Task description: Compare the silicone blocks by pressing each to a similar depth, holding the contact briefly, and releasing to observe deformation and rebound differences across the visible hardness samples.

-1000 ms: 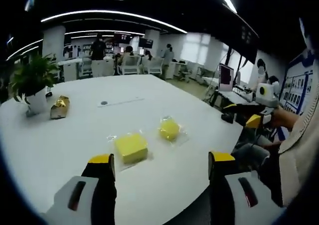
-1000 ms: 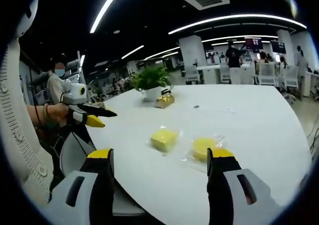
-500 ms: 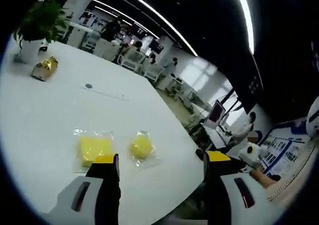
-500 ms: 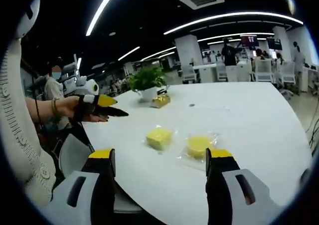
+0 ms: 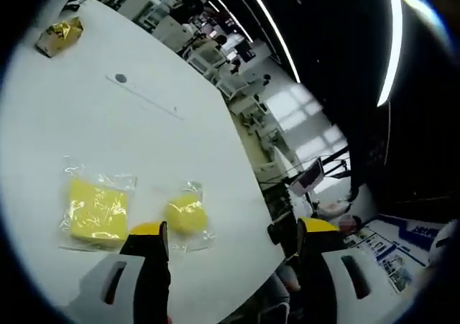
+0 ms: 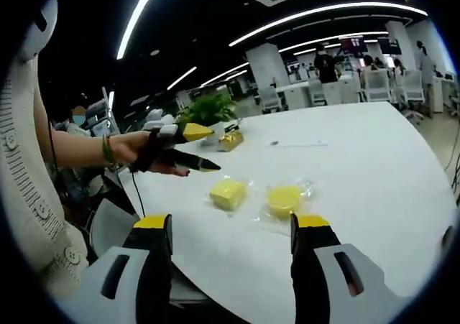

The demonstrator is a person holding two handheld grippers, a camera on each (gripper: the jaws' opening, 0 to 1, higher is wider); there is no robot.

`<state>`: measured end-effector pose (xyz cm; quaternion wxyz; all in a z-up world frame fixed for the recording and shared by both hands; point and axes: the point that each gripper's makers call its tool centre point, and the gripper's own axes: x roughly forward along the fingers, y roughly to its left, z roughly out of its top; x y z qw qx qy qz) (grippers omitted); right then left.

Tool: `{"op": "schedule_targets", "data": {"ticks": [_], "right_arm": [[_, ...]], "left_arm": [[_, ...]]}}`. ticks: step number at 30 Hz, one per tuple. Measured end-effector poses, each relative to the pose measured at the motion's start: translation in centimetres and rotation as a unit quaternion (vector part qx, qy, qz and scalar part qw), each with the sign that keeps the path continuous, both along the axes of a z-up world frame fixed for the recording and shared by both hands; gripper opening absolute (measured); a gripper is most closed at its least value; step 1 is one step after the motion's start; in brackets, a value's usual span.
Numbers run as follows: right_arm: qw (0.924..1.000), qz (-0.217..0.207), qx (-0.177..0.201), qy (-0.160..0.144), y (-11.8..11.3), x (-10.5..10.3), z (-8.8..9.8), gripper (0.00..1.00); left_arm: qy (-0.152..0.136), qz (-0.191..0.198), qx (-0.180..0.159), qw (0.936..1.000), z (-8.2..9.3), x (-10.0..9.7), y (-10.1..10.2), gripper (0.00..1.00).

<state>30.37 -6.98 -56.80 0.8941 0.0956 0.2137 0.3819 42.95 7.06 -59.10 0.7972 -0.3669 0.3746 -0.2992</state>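
Two yellow silicone blocks lie in clear bags on the white table. The square block is on the left and the rounder block on the right. In the left gripper view the square block and the rounder block lie just beyond my left gripper, which is open and empty. In the right gripper view, a hand holds that left gripper above the table, left of the square block. My right gripper stands open at the near table edge, short of both blocks.
A potted plant and a gold foil packet sit at the far side of the table; the foil packet also shows in the left gripper view. Office chairs, desks and people stand beyond the table. The table edge curves past the rounder block.
My left gripper has moved out over the table toward the blocks, and its view has tilted down onto them. The right gripper has barely shifted. Both blocks stay where they were.
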Motion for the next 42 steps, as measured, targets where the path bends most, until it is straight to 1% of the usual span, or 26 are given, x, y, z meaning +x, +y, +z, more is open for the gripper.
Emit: {"op": "schedule_targets", "data": {"ticks": [1,2,4,6,7,9,10,11,13,14,17,19,21,24,27,30,33,34,35,37,38,39,40,41,42], "right_arm": [[1.0000,-0.002,-0.001,-0.001,-0.2,0.2,0.0,0.62],[1.0000,-0.003,-0.001,-0.001,-0.3,0.3,0.0,0.62],[1.0000,-0.007,-0.003,0.003,-0.9,0.6,-0.1,0.62],[0.9999,-0.011,-0.004,0.004,-1.3,0.8,-0.2,0.62],[0.9999,-0.012,-0.005,0.006,-1.5,0.9,-0.3,0.62],[0.9998,-0.015,-0.006,0.013,-2.0,0.8,-0.7,0.62],[0.9998,-0.016,-0.006,0.014,-2.1,0.8,-0.8,0.62],[0.9996,-0.018,-0.006,0.019,-2.2,0.8,-1.1,0.62],[0.9995,-0.020,-0.008,0.024,-2.3,0.8,-1.4,0.62],[0.9993,-0.022,-0.009,0.028,-2.5,0.9,-1.7,0.61],[0.9989,-0.029,-0.005,0.037,-2.7,1.1,-2.1,0.61],[0.9986,-0.036,-0.001,0.038,-2.8,1.4,-2.2,0.60],[0.9984,-0.040,-0.001,0.041,-2.9,1.5,-2.4,0.60],[0.9978,-0.045,0.001,0.048,-3.0,1.7,-2.7,0.60],[0.9976,-0.046,0.001,0.052,-3.1,1.5,-3.0,0.59],[0.9971,-0.047,0.001,0.059,-3.3,1.5,-3.5,0.59],[0.9966,-0.051,0.001,0.064,-3.6,1.7,-3.8,0.58],[0.9965,-0.053,0.001,0.065,-3.7,1.8,-3.9,0.58],[0.9963,-0.054,0.002,0.066,-3.7,1.8,-3.9,0.58],[0.9963,-0.054,0.003,0.066,-3.7,1.9,-3.8,0.58],[0.9963,-0.054,0.003,0.067,-3.7,2.0,-3.9,0.58],[0.9963,-0.053,0.003,0.067,-3.7,2.0,-4.0,0.58],[0.9963,-0.053,0.003,0.068,-3.7,2.0,-4.0,0.58],[0.9962,-0.053,0.004,0.069,-3.6,2.0,-4.1,0.58],[0.9961,-0.052,0.004,0.071,-3.6,2.0,-4.1,0.58]], "left_arm": [[0.016,-0.001,0.010,0.9998,-1.0,0.4,-0.1,0.72],[0.017,-0.002,0.014,0.9998,-1.4,0.8,-0.3,0.72],[0.024,-0.013,0.034,0.9991,-2.5,1.4,-0.7,0.71],[0.030,-0.013,0.036,0.9988,-3.4,2.2,-1.2,0.72],[0.039,-0.013,0.043,0.9982,-3.9,2.4,-1.3,0.72],[0.039,-0.016,0.047,0.9980,-4.7,3.3,-1.8,0.71],[0.047,-0.018,0.049,0.9976,-5.1,3.5,-2.1,0.71],[0.052,-0.016,0.048,0.9974,-5.4,3.8,-2.3,0.71],[0.073,-0.011,0.047,0.9962,-6.6,4.4,-2.6,0.72],[0.078,-0.009,0.046,0.9959,-7.3,4.9,-2.8,0.72],[0.110,0.001,0.047,0.9929,-9.0,5.7,-3.0,0.71],[0.131,0.016,0.037,0.9905,-9.9,6.3,-3.0,0.70],[0.145,0.023,0.022,0.9889,-10.4,6.8,-3.2,0.68],[0.161,0.033,0.020,0.9862,-11.5,7.4,-3.2,0.65],[0.172,0.035,0.011,0.9845,-12.1,7.8,-3.5,0.60],[0.180,0.032,0.007,0.9831,-12.6,7.9,-3.9,0.50],[0.197,0.030,-0.001,0.9799,-13.3,7.8,-4.5,0.40],[0.200,0.029,-0.001,0.9794,-13.5,7.9,-4.6,0.36],[0.209,0.029,-0.006,0.9775,-13.7,7.8,-4.8,0.33],[0.209,0.032,-0.005,0.9774,-13.9,7.9,-4.8,0.27],[0.213,0.035,-0.002,0.9764,-14.1,8.0,-4.8,0.24],[0.216,0.041,0.004,0.9756,-14.3,8.0,-4.5,0.21],[0.218,0.043,0.012,0.9749,-14.5,7.9,-4.3,0.14],[0.207,0.053,0.014,0.9768,-14.5,8.3,-4.0,0.09],[0.209,0.058,0.005,0.9761,-14.3,8.4,-4.0,0.06]]}}
